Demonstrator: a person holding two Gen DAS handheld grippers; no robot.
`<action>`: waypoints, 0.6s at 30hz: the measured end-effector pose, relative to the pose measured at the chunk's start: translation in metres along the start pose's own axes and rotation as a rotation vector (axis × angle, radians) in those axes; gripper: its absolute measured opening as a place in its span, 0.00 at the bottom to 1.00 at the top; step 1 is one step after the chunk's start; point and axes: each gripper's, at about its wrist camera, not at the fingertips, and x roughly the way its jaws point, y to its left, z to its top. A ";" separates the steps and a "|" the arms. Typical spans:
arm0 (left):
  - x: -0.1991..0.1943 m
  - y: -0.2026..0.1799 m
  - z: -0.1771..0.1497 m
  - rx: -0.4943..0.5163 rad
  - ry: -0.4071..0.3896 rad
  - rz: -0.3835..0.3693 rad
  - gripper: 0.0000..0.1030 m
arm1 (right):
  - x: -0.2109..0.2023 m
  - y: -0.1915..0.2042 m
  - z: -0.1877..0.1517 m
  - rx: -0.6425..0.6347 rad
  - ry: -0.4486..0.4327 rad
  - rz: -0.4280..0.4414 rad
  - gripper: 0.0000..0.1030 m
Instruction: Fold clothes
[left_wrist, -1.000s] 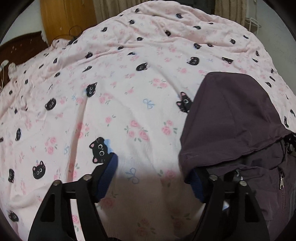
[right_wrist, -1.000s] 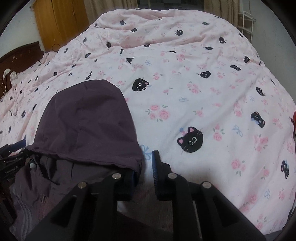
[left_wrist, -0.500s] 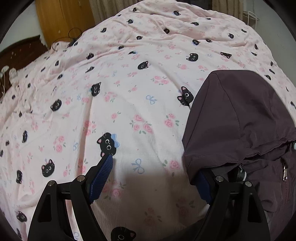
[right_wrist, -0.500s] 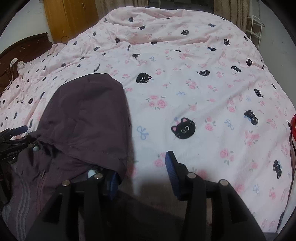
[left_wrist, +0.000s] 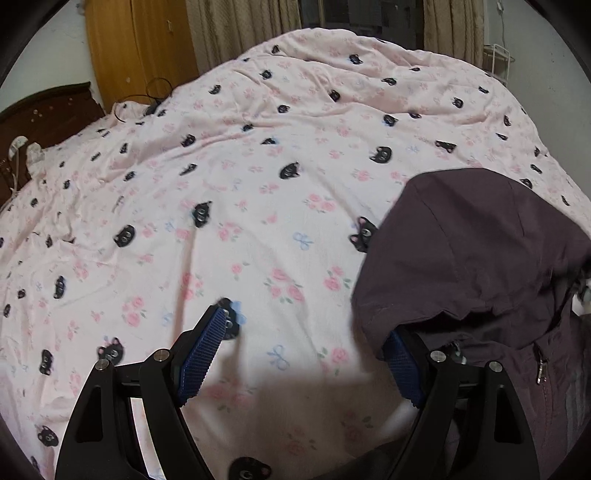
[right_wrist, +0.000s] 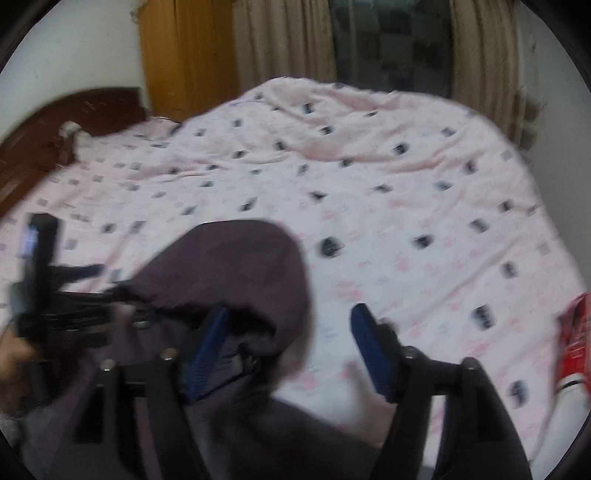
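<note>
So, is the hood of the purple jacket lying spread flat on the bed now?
Yes. The hood lies spread out on the pink bedcover, smooth on top, its opening edge facing the grippers.

One purple hooded jacket (left_wrist: 476, 254) – one pink cat-print bedspread (left_wrist: 258, 206) – two grippers, left (left_wrist: 306, 354) and right (right_wrist: 291, 350) – one red packet (right_wrist: 576, 328).

A bed under a pink cat-and-rose printed quilt (left_wrist: 258, 192) carried a dark purple hooded jacket (left_wrist: 472, 258) and, apparently, a red packet (right_wrist: 576, 325).
</note>
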 end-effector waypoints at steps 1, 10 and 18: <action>0.001 0.001 0.000 0.001 0.008 -0.004 0.77 | 0.006 0.000 0.002 -0.006 0.019 -0.048 0.70; -0.027 -0.005 0.012 0.004 -0.027 -0.142 0.77 | -0.002 0.007 0.019 0.085 -0.038 0.201 0.47; -0.051 -0.015 0.026 0.001 -0.139 -0.195 0.77 | 0.044 0.047 0.012 0.031 0.109 0.247 0.01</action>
